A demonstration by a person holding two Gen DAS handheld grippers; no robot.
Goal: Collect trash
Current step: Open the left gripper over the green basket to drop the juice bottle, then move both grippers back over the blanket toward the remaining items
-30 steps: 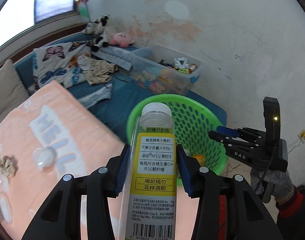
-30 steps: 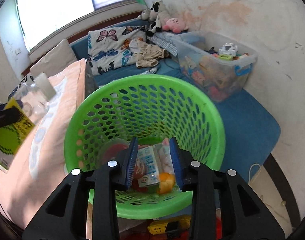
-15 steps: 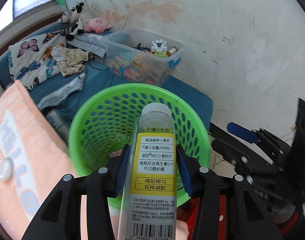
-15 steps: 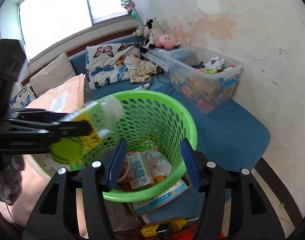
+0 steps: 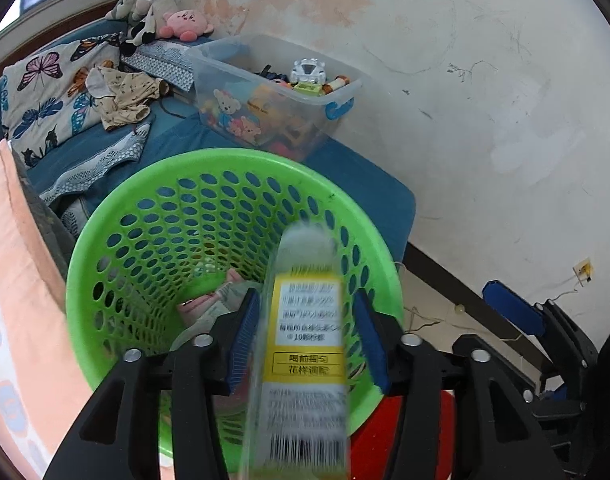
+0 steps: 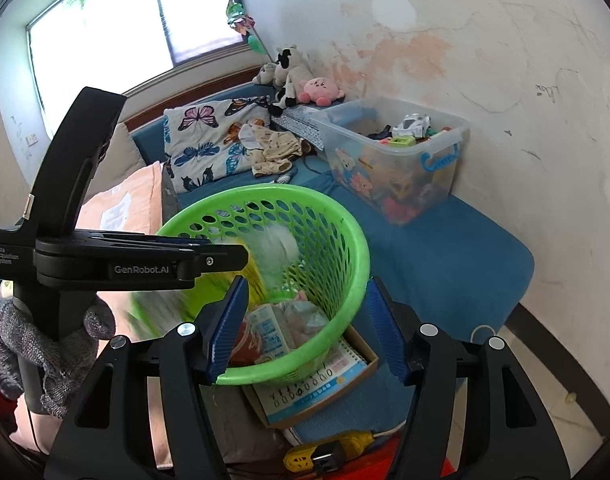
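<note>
A clear juice bottle (image 5: 305, 344) with a yellow label is blurred between the spread pads of my left gripper (image 5: 305, 340), with gaps on both sides; it is over the green mesh basket (image 5: 117, 236). In the right wrist view the bottle (image 6: 273, 248) is a blur above the basket (image 6: 345, 252), beside the left gripper (image 6: 225, 260). The basket holds cartons and wrappers (image 6: 273, 328). My right gripper (image 6: 305, 328) is open and empty, just in front of the basket.
A clear toy bin (image 6: 405, 160) stands on the blue mattress (image 6: 465, 264) by the wall. A butterfly pillow (image 6: 201, 140), clothes and plush toys lie behind. A peach blanket (image 5: 13, 320) is at left. A yellow power strip (image 6: 325, 448) lies below.
My left gripper has opened and the bottle has slipped loose, now blurred and dropping towards the basket. My right gripper has opened wider and pulled back a little.
</note>
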